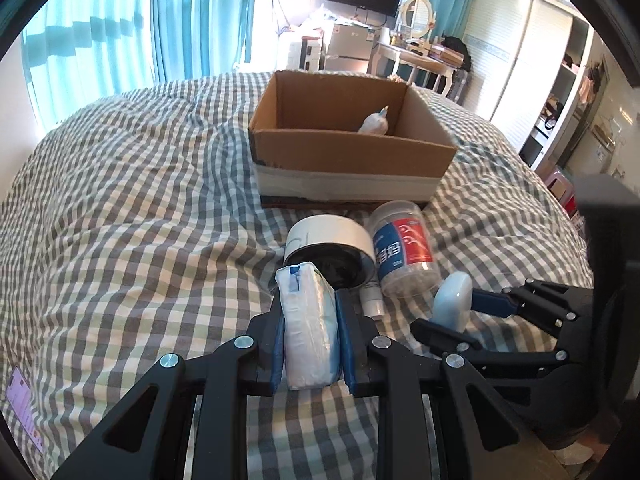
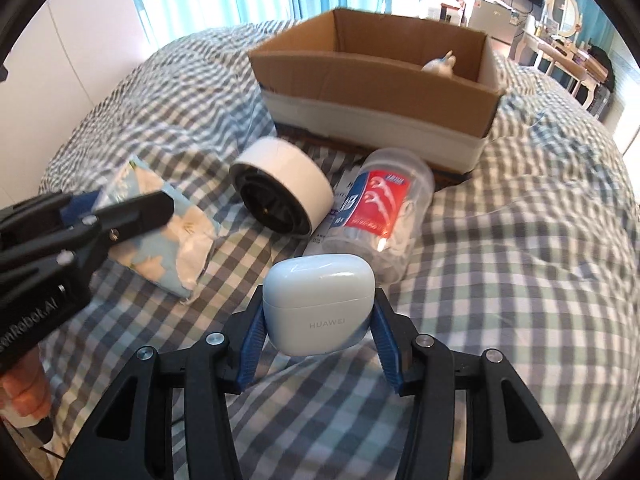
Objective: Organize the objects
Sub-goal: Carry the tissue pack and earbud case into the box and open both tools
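Two jars point(image 1: 402, 246) hide most of a small tube point(image 1: 372, 300).

Both cameras ride low over the checked bedspread point(image 1: 120, 208), facing the cardboard box point(image 1: 348, 152) and the curtained window beyond. The left wrist view looks from the left gripper point(image 1: 310, 320), the right wrist view from the right gripper point(image 2: 318, 320) — set close beside it, each catching the other. Shared: box, white speaker point(image 2: 282, 196), floss-pick jar point(image 1: 404, 248).

"HUAWEI" is printed on the front of the pale blue earbud case point(image 2: 319, 308). A partial marking, "enRobot.AI", is read on the left gripper point(image 2: 132, 208) body. Jar point(image 2: 376, 216) label text is illegible.
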